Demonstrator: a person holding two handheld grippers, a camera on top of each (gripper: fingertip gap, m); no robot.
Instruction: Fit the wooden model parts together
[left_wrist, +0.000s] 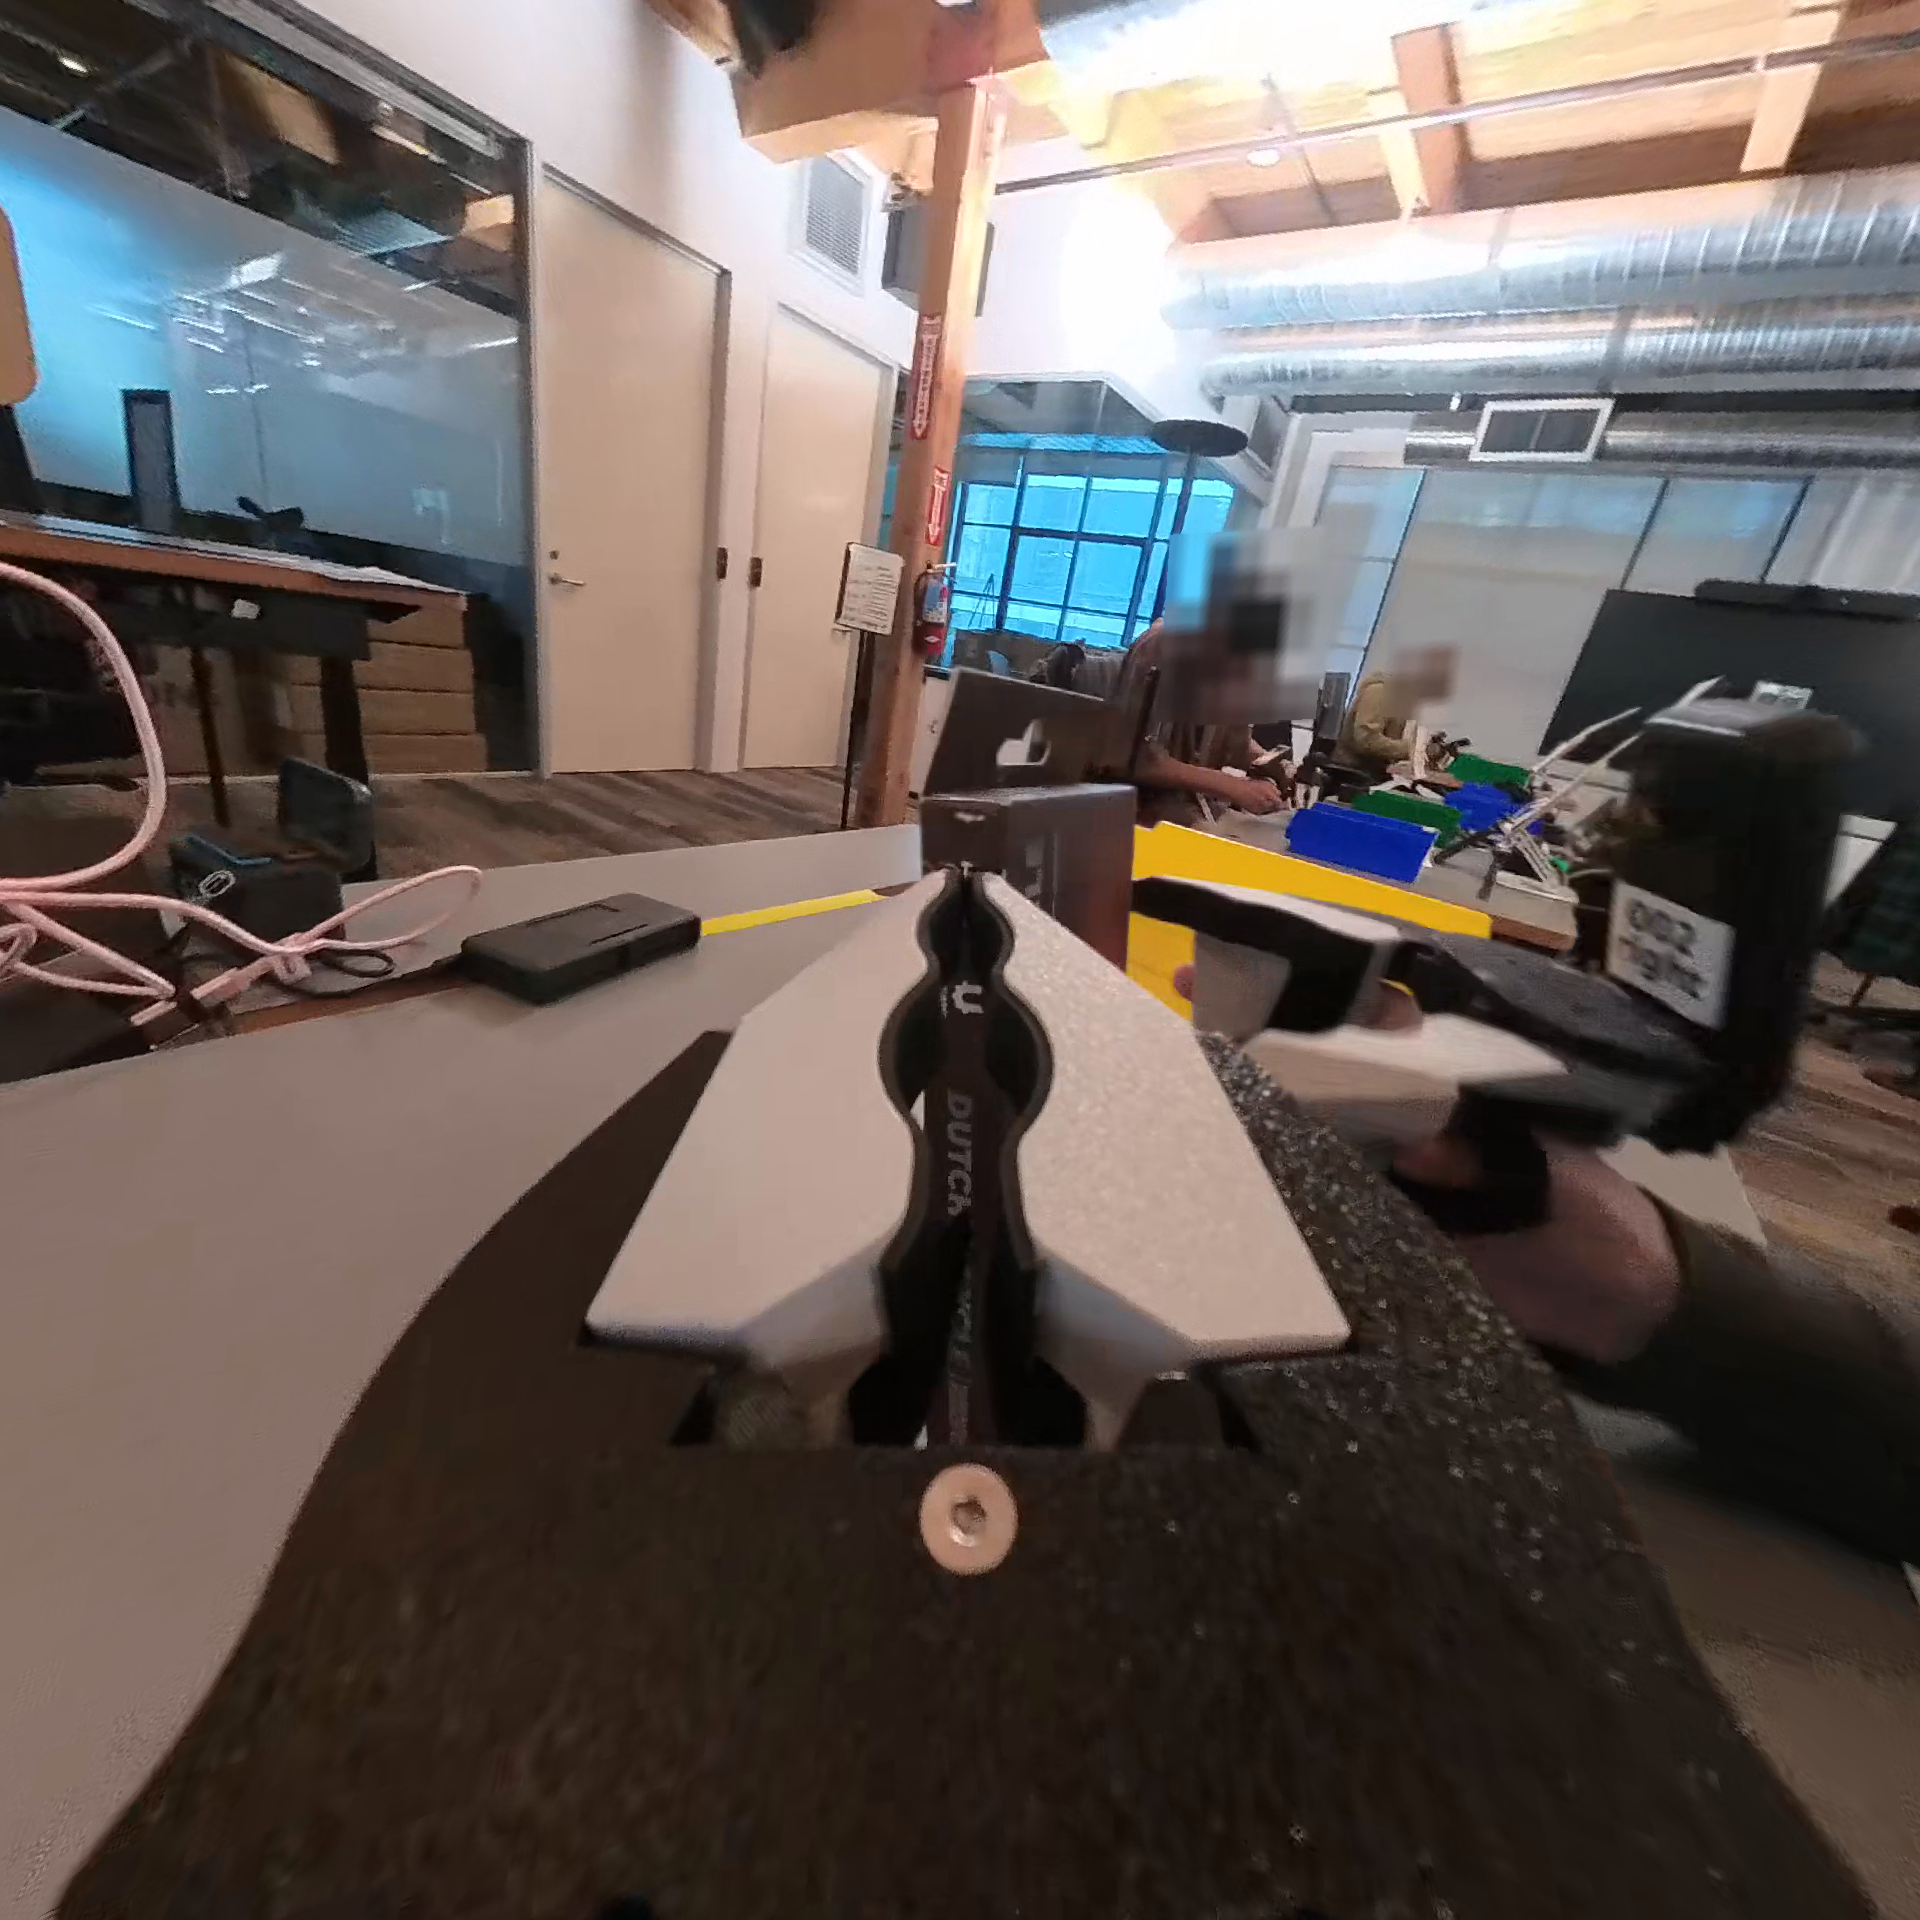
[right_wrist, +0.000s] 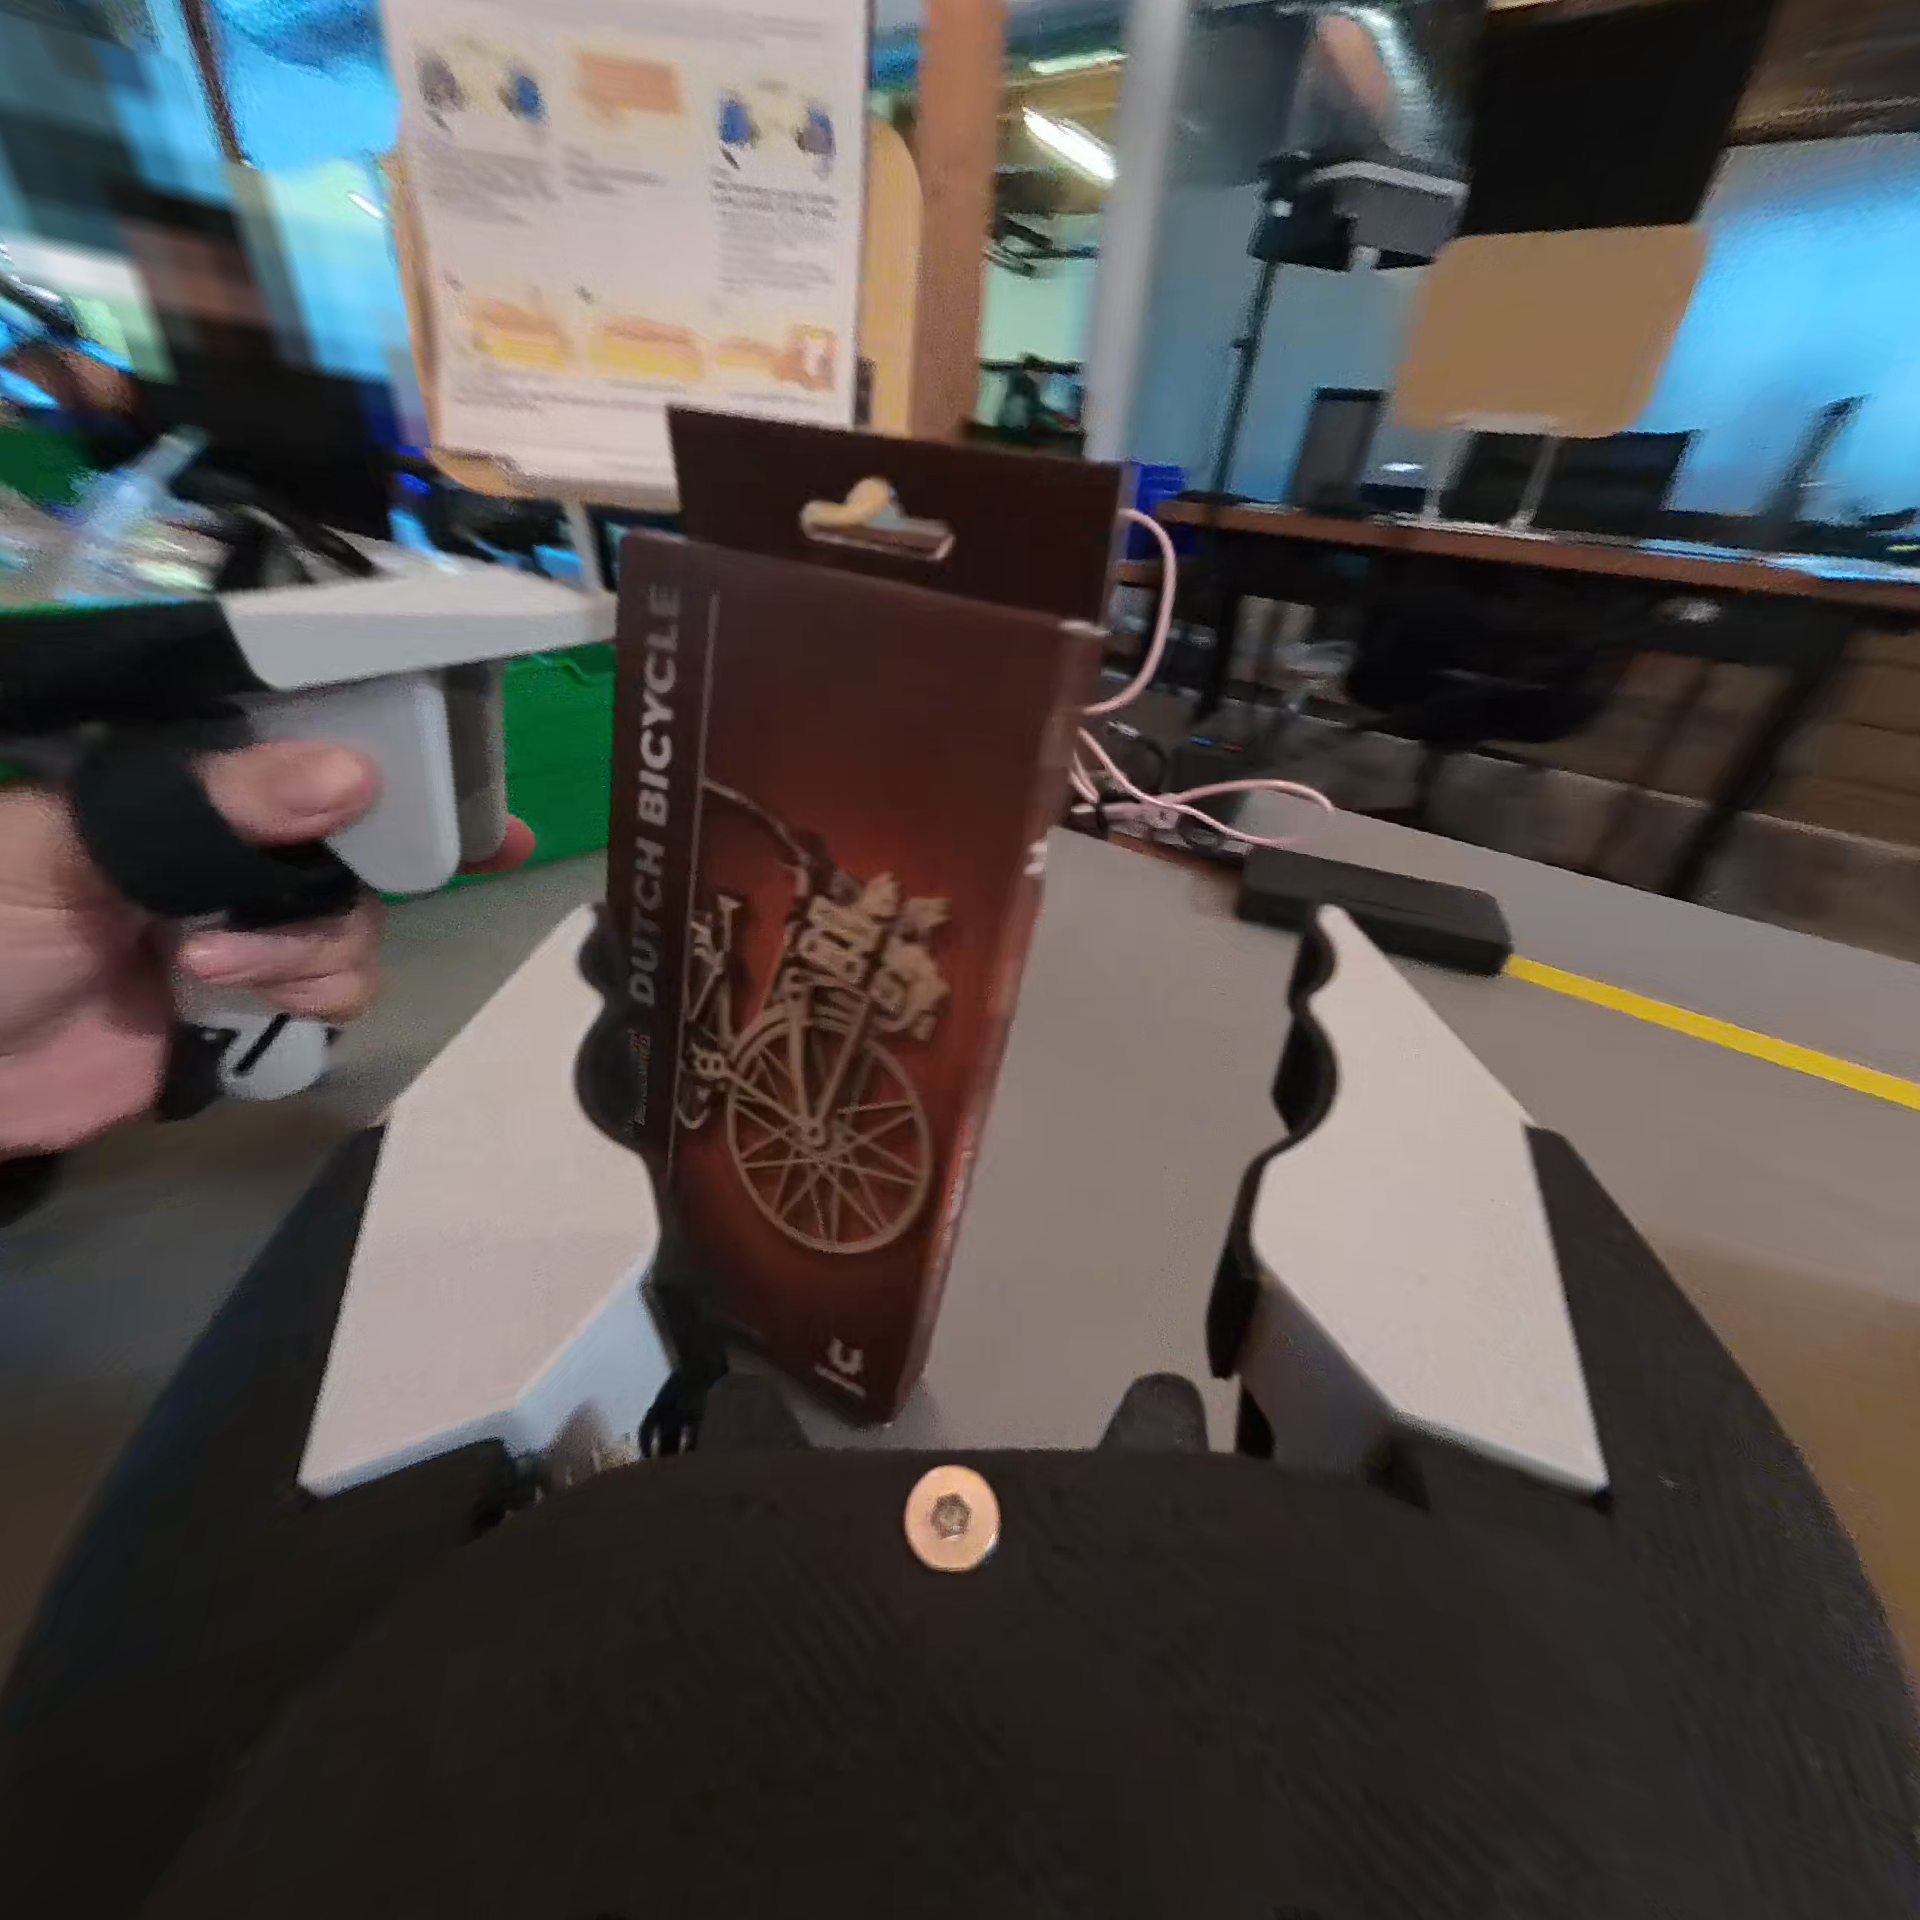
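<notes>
A flat brown cardboard box (right_wrist: 862, 862) with a bicycle picture and a hang tab stands upright above the grey table (right_wrist: 1143, 1039). It stands between the wide-open fingers of my right gripper (right_wrist: 956, 925). The left finger (right_wrist: 488, 1143) is close beside the box's spine and the right finger (right_wrist: 1382, 1143) is well clear of it. My left gripper (left_wrist: 966, 883) is shut on the box, whose thin dark edge (left_wrist: 961, 1122) runs between its pads while its top (left_wrist: 1029, 831) rises past the tips. In the right wrist view, the left gripper's fingers (right_wrist: 436, 634) reach the box from the left.
A black flat device (left_wrist: 582, 940) and a pink cable (left_wrist: 104, 831) lie on the table's left. A yellow tape line (right_wrist: 1714, 1039) crosses the table. A yellow bin (left_wrist: 1299, 894), blue bins (left_wrist: 1361, 836) and a seated person are beyond. A poster board (right_wrist: 634, 229) stands behind the box.
</notes>
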